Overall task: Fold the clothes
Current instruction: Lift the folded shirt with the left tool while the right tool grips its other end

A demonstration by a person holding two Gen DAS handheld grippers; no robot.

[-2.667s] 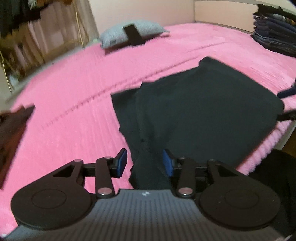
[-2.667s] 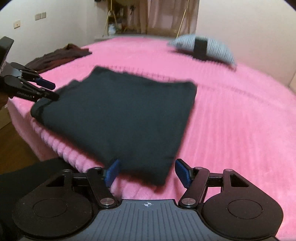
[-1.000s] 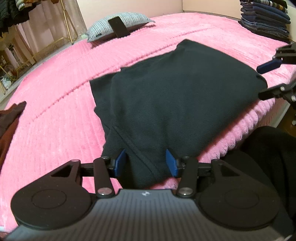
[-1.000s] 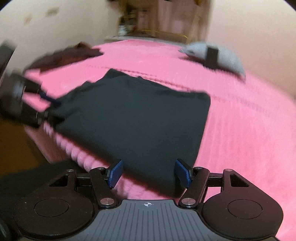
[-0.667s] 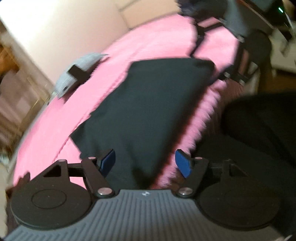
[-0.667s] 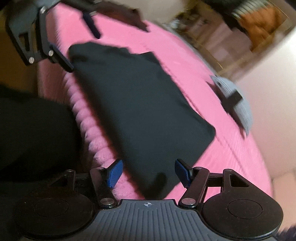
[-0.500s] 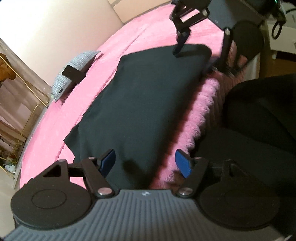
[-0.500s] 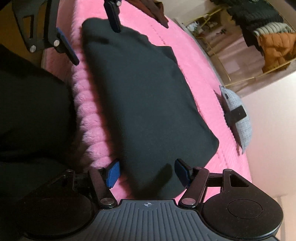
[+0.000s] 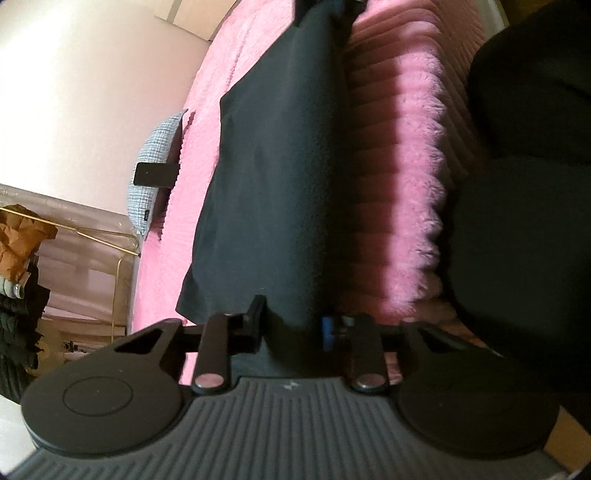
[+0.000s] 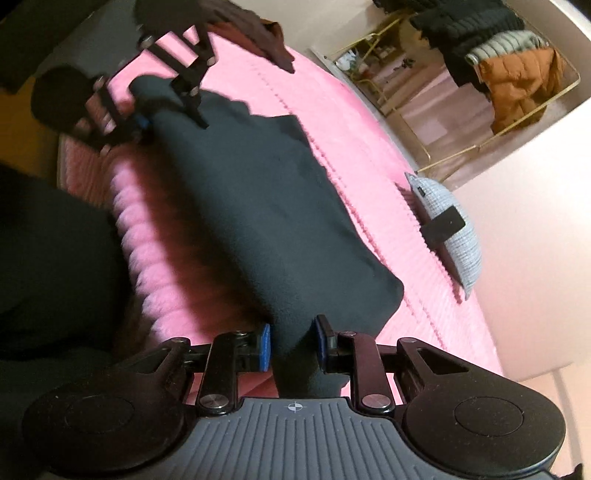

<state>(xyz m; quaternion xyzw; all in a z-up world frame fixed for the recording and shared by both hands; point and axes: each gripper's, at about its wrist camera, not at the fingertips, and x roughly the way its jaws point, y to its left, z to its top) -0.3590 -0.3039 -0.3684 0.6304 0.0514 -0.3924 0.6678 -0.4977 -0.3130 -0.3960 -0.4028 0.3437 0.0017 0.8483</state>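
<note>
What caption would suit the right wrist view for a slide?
Right hand-held gripper pinching one end of a dark folded garment at the pink bed's edge, left hand-held gripper at the far end.

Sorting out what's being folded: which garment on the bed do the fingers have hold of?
The black garment at the bed's near edge, pinched at both ends; the brown garment lies untouched farther off.

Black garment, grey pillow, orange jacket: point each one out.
black garment (image 10: 266, 206): right wrist view, on its flat middle.
grey pillow (image 10: 458, 236): right wrist view, on the knit cover.
orange jacket (image 10: 517, 81): right wrist view, on its hanging body.
</note>
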